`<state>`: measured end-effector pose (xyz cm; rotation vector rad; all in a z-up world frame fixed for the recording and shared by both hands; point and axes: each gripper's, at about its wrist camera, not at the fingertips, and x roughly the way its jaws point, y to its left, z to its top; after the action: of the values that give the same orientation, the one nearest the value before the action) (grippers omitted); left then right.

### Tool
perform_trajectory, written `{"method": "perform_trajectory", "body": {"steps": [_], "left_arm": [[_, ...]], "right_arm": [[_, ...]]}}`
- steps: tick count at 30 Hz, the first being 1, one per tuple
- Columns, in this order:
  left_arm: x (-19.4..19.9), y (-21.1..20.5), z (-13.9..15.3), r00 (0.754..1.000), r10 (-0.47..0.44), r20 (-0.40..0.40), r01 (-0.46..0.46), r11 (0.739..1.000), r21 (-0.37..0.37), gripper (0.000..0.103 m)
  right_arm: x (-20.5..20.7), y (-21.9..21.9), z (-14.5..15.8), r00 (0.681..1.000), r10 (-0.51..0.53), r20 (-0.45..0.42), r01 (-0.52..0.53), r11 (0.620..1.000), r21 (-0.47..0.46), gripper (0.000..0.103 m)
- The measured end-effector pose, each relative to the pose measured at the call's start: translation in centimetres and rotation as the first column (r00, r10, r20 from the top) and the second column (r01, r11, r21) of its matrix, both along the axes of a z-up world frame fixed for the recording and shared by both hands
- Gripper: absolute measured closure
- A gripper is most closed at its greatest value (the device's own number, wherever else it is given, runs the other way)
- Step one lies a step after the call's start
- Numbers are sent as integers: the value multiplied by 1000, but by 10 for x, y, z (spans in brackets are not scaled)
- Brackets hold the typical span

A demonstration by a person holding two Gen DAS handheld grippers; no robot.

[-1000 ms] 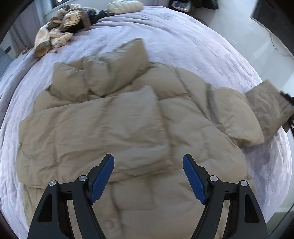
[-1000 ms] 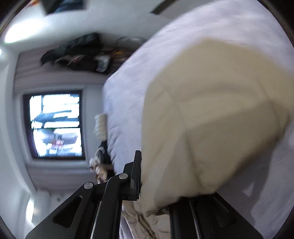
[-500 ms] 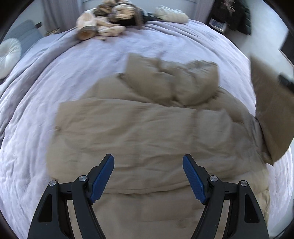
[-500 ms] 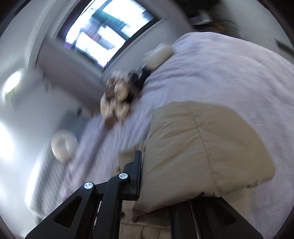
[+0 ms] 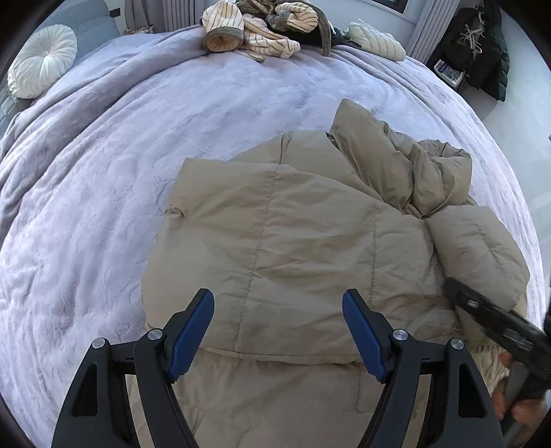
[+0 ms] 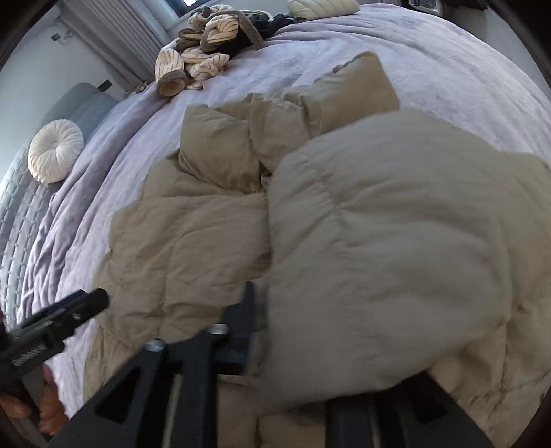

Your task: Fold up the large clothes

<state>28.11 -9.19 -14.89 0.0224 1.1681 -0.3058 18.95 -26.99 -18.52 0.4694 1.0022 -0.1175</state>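
A beige puffer jacket (image 5: 292, 241) lies spread on the lavender bed cover (image 5: 103, 206), its hood (image 5: 406, 162) bunched at the far right. My left gripper (image 5: 279, 310) hovers open over the jacket's folded body with nothing between its blue pads (image 5: 191, 327). The jaws of my right gripper (image 6: 310, 362) are opening, and the jacket's puffy sleeve (image 6: 396, 241) lies between them over the body, hiding the right finger. A small gap shows beside the left finger (image 6: 248, 310). Each gripper shows at the edge of the other's view: the right gripper (image 5: 461, 296) and the left gripper (image 6: 86, 303).
A heap of striped clothes (image 5: 255, 31) and a cream quilted item (image 5: 375, 41) lie at the bed's far edge. A round white cushion (image 5: 41, 65) rests at the far left. A dark coat (image 5: 482, 51) hangs by the wall. A hand (image 6: 48, 406) grips the left tool.
My right gripper swung the sleeve in from the bed's edge and over the jacket body, rolling as it went, and its jaws have started to part. The left gripper slid sideways over the jacket.
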Motion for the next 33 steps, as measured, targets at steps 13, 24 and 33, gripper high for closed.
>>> {"method": "perform_trajectory", "body": {"steps": [13,24,33], "left_arm": [[12,11,8,999,-42,-15,40,994,-100,25],[38,55,13,989,-50,-142,-14,909,-417,25],[45,49,1,957,-165,-239,-22,779,-627,25]], "right_arm": [[-92,-115,5,876,-481,33,413,783,465,54],[-3,-1,55,980,50,194,-80,986,147,89],[-9,56,16,979,202,11,-202,976,79,46]]}}
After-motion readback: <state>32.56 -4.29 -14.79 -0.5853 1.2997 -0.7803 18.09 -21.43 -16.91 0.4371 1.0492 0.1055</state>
